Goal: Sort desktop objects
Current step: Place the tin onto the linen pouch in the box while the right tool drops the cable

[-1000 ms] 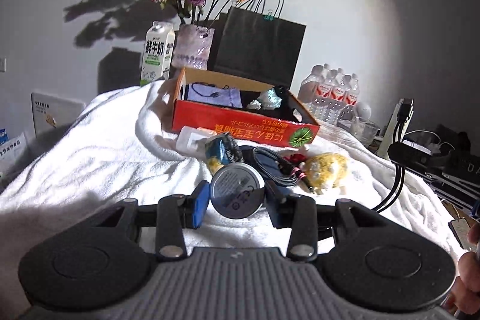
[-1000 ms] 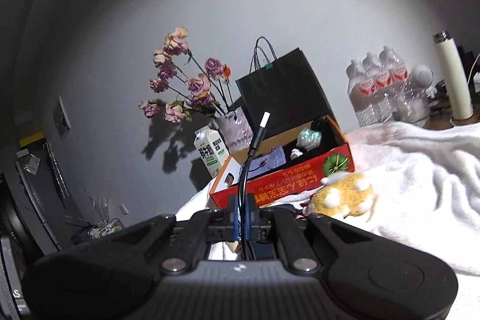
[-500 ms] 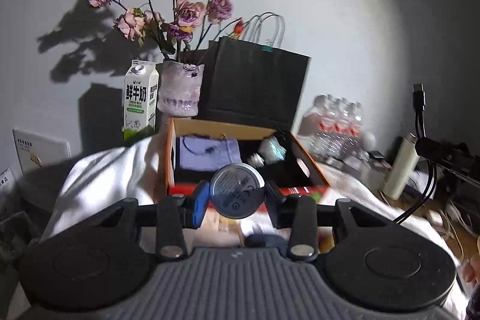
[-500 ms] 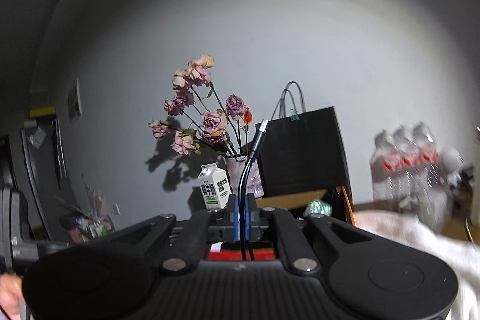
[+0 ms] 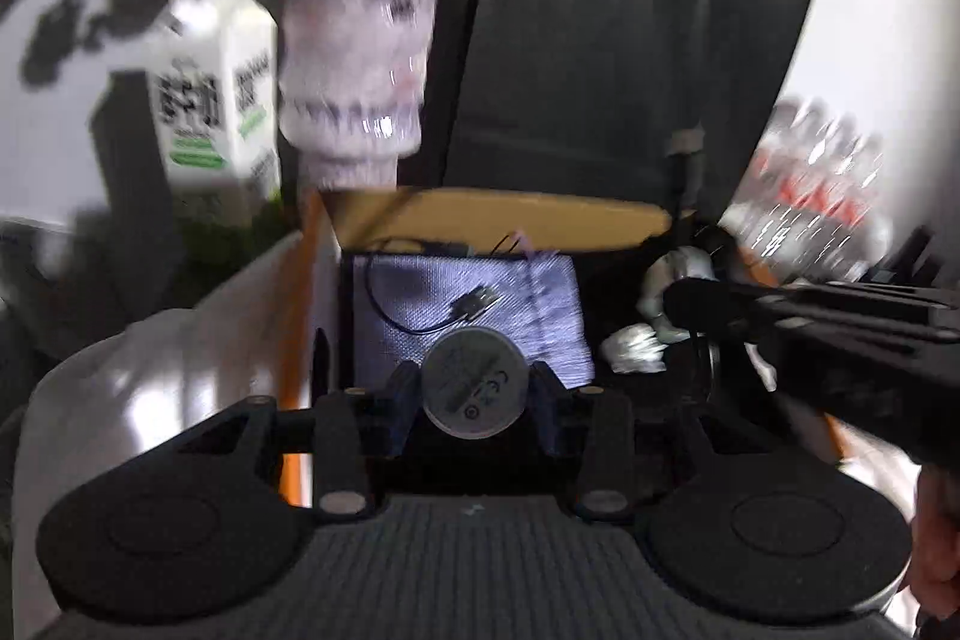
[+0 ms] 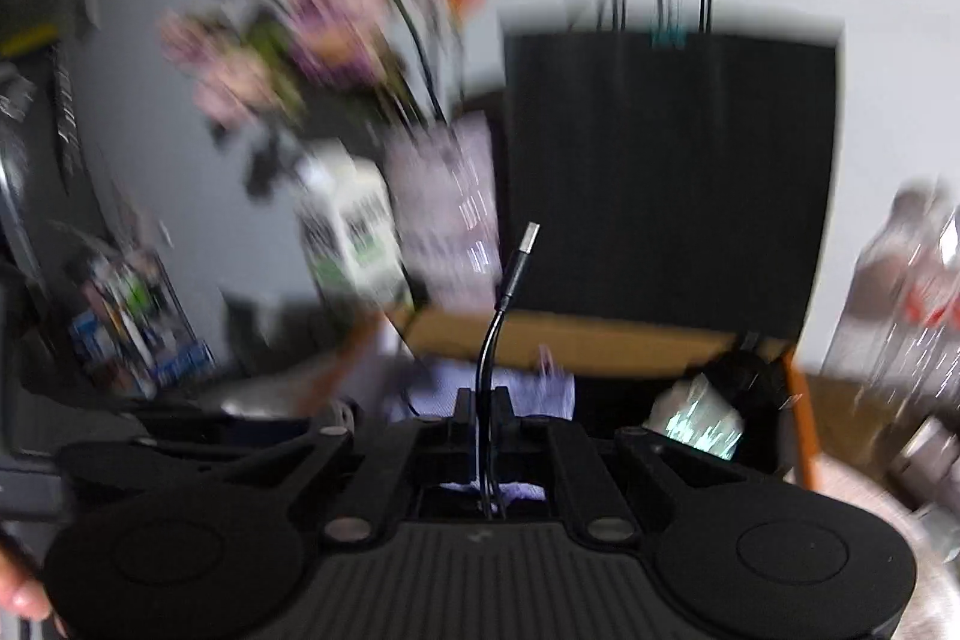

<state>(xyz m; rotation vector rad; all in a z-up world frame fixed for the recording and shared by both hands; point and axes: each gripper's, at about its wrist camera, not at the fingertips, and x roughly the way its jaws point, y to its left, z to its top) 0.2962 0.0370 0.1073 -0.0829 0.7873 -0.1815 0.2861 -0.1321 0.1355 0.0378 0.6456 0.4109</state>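
My left gripper (image 5: 474,391) is shut on a round silver disc (image 5: 474,382) and holds it over the open orange cardboard box (image 5: 498,214), above a lavender cloth pouch (image 5: 468,304) that lies inside. My right gripper (image 6: 483,400) is shut on a black USB cable (image 6: 510,280) whose plug stands up in front of me. It hangs over the same box (image 6: 570,340). The right gripper also shows in the left wrist view (image 5: 840,334), just right of the left one. Both views are motion-blurred.
Behind the box stand a black paper bag (image 5: 624,58), a glass vase of pink flowers (image 5: 354,58) and a milk carton (image 5: 216,82). Water bottles (image 5: 822,178) stand at the right. A crumpled shiny wrapper (image 6: 699,418) lies in the box's right part. White towel (image 5: 150,388) at left.
Both grippers have moved forward and now hang over the box, each still holding its object. The bag, vase and carton have grown much nearer.
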